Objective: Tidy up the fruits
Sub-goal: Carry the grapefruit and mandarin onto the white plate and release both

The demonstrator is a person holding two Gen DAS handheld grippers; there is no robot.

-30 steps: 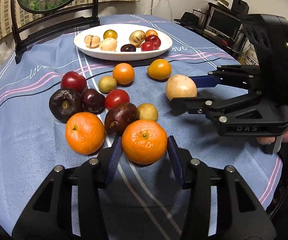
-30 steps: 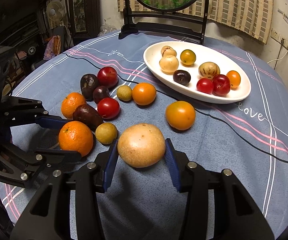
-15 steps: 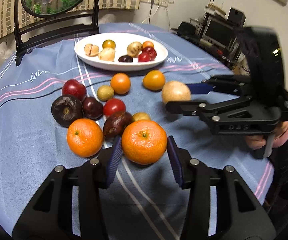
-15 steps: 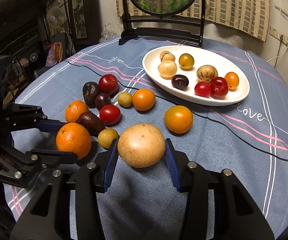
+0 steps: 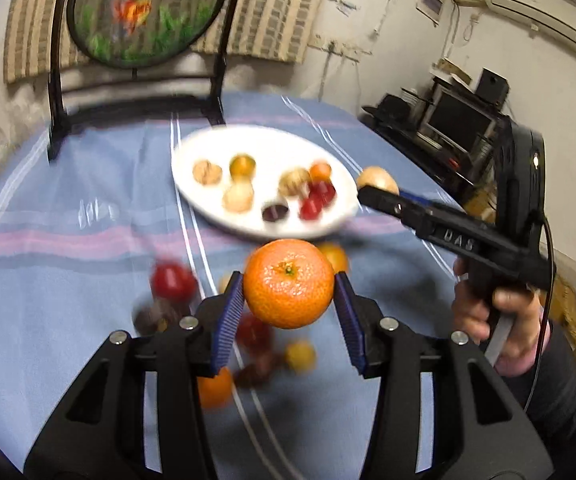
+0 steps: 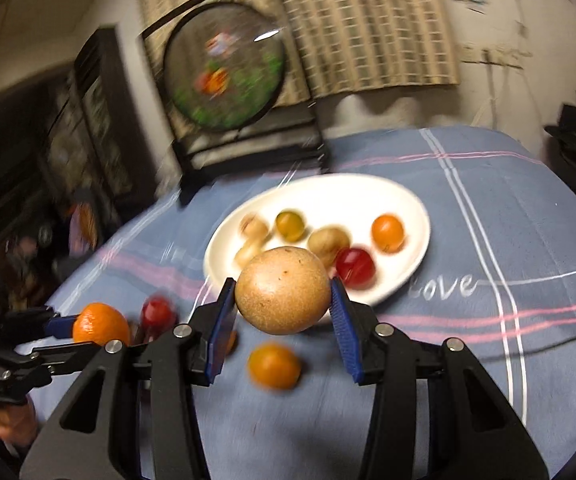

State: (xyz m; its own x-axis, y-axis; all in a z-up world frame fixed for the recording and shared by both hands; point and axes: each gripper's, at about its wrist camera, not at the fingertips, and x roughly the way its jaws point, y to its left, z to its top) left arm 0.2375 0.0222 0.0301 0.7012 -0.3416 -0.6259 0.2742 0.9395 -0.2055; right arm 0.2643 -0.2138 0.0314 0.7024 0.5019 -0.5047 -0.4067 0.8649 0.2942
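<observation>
Left tool point(image 5: 289, 305) grips a dimpled, green-stemmed mandarin point(image 5: 288, 283).

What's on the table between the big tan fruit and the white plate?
Nothing. In the right wrist view, the tan fruit, clamped in the right hand-held gripper, overlaps the white plate.

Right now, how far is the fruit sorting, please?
Partly done. Several small fruits already lie on the white plate. In hand: the left gripper holds a mandarin and the right gripper a tan round fruit, both lifted. Left: loose fruits on the blue tablecloth, such as an orange one.
</observation>
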